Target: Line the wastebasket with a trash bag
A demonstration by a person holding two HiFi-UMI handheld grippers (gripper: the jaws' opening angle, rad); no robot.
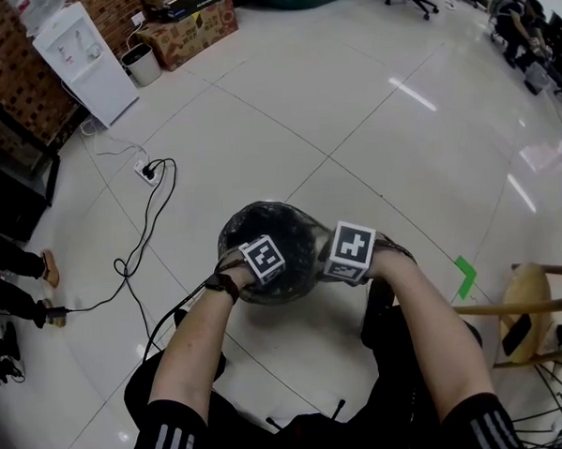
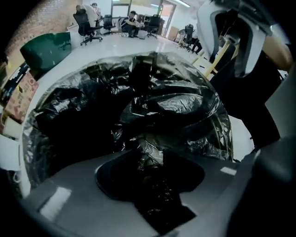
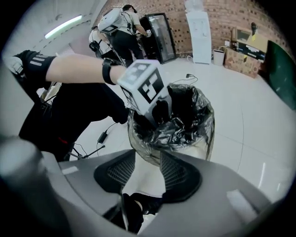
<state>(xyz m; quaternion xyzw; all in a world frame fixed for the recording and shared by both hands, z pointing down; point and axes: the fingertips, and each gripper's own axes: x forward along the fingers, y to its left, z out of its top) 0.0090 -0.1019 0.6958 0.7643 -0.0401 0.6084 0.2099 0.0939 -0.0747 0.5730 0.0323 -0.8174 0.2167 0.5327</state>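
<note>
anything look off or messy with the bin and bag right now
The glossy black plastic trash bag sits crumpled and bunched up in the mouth of the round wastebasket instead of hanging open inside. Nearby, a black cable trails loose across the white tiled floor. Nothing looks spilled or broken.

Two grippers — left gripper, right gripper; one wastebasket, one trash bag, one water dispenser

We hold both bare arms out in front of us, side by side. Our left arm ends in the left gripper. Our right arm ends in the right gripper. Both grippers point steeply down, near each other but not touching. The jaws of each one stand apart.
</note>
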